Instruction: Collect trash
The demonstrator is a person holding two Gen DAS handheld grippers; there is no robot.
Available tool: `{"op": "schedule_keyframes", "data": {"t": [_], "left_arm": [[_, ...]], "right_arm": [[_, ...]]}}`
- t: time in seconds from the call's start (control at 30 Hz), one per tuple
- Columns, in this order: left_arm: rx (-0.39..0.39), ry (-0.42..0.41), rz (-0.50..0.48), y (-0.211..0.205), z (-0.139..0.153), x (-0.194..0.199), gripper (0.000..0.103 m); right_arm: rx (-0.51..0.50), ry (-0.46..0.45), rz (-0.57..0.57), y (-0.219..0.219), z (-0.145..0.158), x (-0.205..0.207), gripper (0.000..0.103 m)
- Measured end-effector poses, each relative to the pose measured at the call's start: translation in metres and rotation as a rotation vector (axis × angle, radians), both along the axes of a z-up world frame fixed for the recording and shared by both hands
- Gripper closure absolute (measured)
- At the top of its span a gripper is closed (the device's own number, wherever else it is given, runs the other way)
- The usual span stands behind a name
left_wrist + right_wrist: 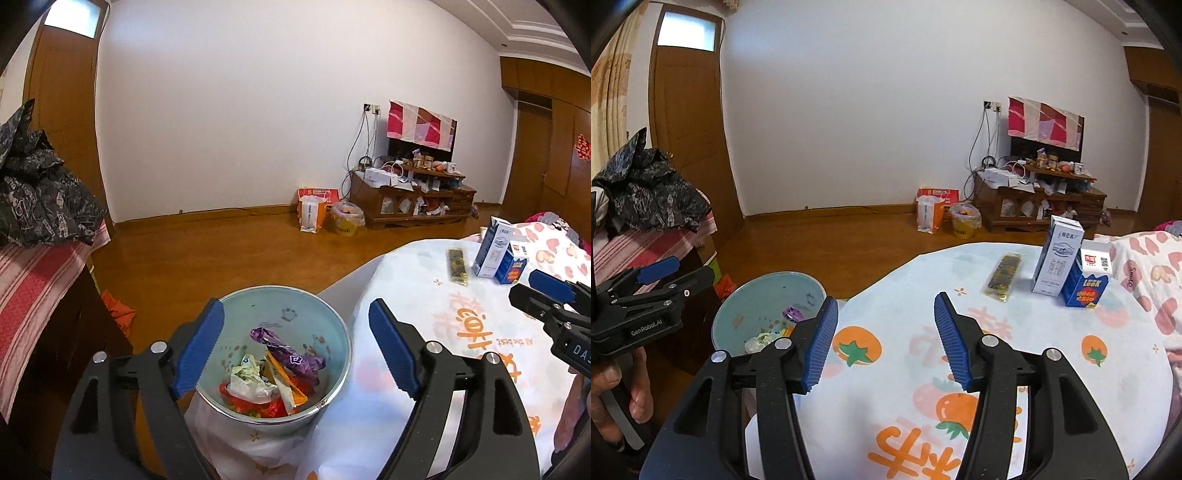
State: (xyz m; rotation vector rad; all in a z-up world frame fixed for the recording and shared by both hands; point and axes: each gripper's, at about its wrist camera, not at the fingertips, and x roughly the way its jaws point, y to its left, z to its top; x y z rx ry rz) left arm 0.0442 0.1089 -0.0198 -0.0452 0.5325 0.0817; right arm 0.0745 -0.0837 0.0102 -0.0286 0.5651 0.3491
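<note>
A light blue trash bin [334, 334] stands on the floor beside the table and holds several wrappers, with a purple wrapper [291, 354] on top. My left gripper [295, 349] is open and empty above the bin. My right gripper [884, 339] is open and empty over the fruit-print tablecloth [1015, 369]. On the table's far side lie a dark snack packet [1004, 277], a white milk carton [1057, 256] and a blue carton [1086, 282]. The bin also shows in the right wrist view [746, 310].
A striped, cloth-covered cabinet [40, 288] with a dark bag [40, 192] stands at the left. A TV stand [413, 199], a paper bag [312, 212] and a yellow bucket [347, 219] are by the far wall. A heart-print blanket [1148, 266] lies at the right.
</note>
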Motion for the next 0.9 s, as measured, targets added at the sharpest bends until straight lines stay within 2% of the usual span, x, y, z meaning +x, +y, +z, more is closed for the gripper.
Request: {"op": "schedule_keyframes", "data": {"t": [0.9], "left_arm": [[0.008, 0.021, -0.021, -0.0034, -0.0098, -0.0003, 0.023]], "right_arm": [[0.007, 0.010, -0.005, -0.0038, -0.0060, -0.0018, 0.048]]}}
